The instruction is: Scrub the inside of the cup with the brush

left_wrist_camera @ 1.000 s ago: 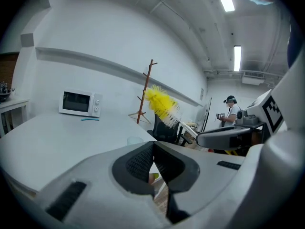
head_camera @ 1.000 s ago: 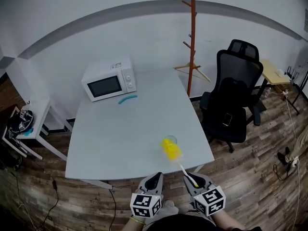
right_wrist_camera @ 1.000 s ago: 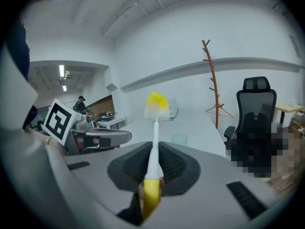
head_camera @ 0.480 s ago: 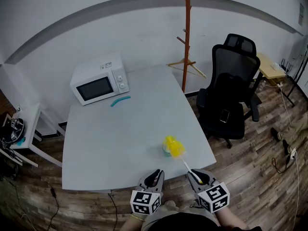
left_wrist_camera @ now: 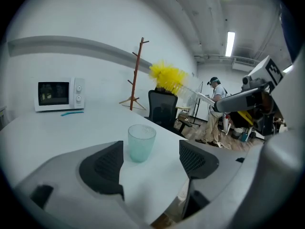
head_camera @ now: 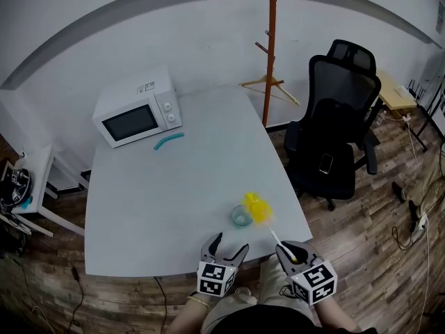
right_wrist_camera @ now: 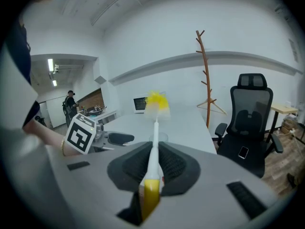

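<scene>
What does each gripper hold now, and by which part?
The right gripper holds the brush by its white handle, near the yellow end. The left gripper holds nothing: its fingers have just opened, and the cup stands ahead, untouched.

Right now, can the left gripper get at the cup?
Probably yes: the left gripper, jaws just opened and empty, faces the cup across bare table; the brush in the right gripper is beside it.
</scene>
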Motion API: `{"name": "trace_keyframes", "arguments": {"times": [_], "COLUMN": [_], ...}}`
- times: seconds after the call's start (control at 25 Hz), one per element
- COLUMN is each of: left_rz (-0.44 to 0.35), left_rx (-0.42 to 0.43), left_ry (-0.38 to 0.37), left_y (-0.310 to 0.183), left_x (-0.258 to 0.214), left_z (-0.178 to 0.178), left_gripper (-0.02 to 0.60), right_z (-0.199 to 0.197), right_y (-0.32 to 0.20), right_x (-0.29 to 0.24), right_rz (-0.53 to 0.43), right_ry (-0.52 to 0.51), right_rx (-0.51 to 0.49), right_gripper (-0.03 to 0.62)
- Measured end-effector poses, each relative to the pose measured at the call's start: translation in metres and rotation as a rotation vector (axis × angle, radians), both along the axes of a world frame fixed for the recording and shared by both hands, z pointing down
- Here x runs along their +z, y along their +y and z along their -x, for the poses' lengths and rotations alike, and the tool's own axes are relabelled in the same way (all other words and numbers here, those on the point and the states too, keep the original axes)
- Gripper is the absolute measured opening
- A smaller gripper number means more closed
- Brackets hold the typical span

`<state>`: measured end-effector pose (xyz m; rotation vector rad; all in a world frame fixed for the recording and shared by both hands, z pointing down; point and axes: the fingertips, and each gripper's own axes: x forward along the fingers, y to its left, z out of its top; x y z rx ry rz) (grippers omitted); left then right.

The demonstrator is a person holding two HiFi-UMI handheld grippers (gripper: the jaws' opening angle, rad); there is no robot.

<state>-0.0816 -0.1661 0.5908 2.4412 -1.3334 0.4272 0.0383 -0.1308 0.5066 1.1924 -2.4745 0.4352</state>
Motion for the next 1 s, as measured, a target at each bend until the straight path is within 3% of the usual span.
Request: {"name": "trace_keyframes", "arguments": {"times": [0.32,0.68,1.0], "left_rz": [0.041,0.092,0.092], "left_rx": [0.027,0.012,-0.036], "left_ry": [-0.103,-0.109,-0.104], "left_y": [-0.048,-0.09,-0.096], "left_x": [0.051,0.08,0.082], "left_z": [-0.017,-0.032,-0.029], "left_gripper": [0.382,0.383,0.377], "right_z": [-0.013,-0.031,-0.035], "right_y": [-0.042,-0.074,-0.082], "right_x": [0.004,0.016,0.02], "right_rz": [0.017,0.056,0.06], "right_ry": [0.03,0.044,0.055], "right_rx": [-0.072,-0.111,-0.13], "right_gripper": [0.052,0.052,0.052]}}
